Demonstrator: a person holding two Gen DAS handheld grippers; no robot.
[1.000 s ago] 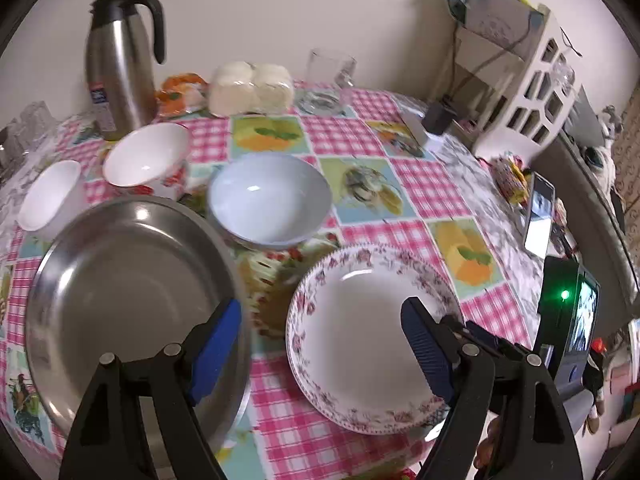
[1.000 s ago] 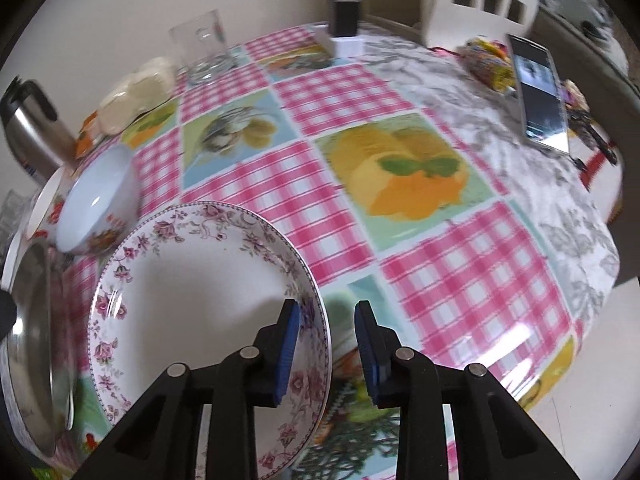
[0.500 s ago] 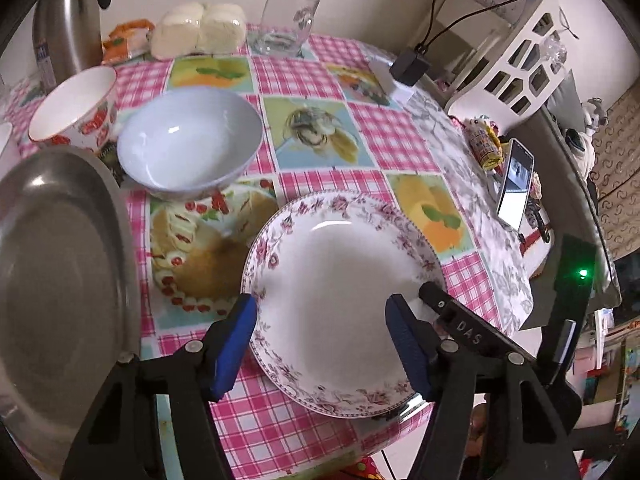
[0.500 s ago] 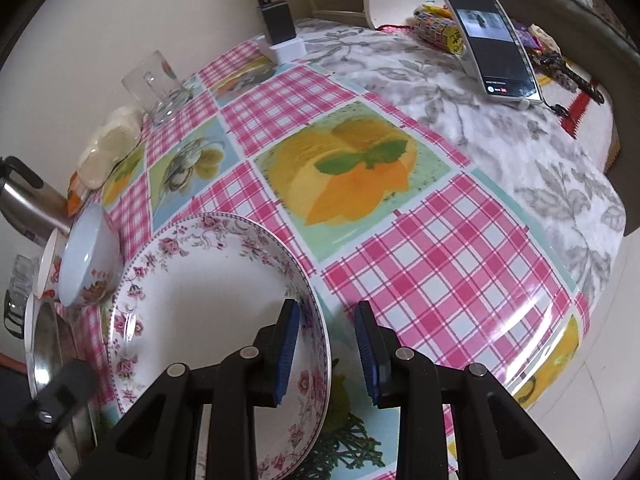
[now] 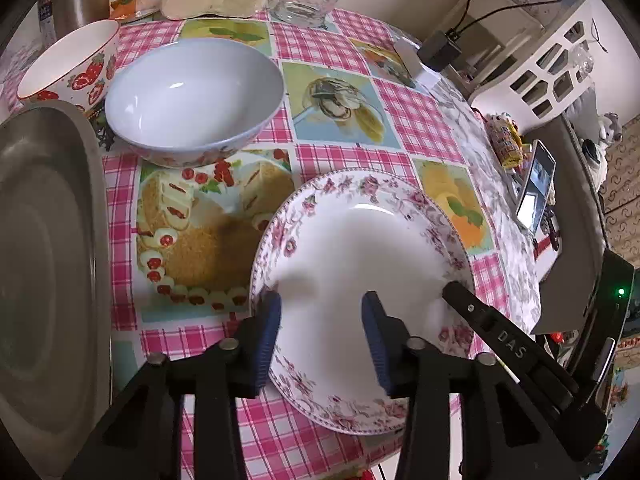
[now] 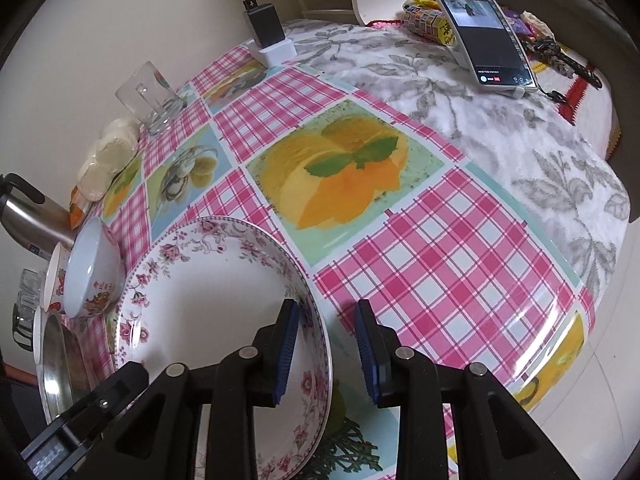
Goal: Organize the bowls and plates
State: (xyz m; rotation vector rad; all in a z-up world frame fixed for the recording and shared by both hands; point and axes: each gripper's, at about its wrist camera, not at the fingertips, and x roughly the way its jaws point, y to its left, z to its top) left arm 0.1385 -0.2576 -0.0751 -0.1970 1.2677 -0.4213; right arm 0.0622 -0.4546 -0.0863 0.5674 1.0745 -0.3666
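Checked pink tabletop (image 6: 440,256) carried every dish unstacked, so the sorting had barely started.

Nearest, the floral plate (image 5: 360,248) lay flat near the tabletop's edge. The right gripper (image 6: 326,354) straddled its rim, jaws narrow; whether the pads pressed was unclear. The left gripper (image 5: 320,336) had just been closing over the opposite rim, pads apart from it, gripping nothing. Beside it sat the steel plate (image 5: 44,248); farther off the white bowl (image 5: 192,92) and strawberry bowl (image 5: 68,64) stood separately, all apparently awaiting gathering.

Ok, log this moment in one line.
left gripper: jaws just been closing, astride floral plate rim | right gripper: open, astride its right rim
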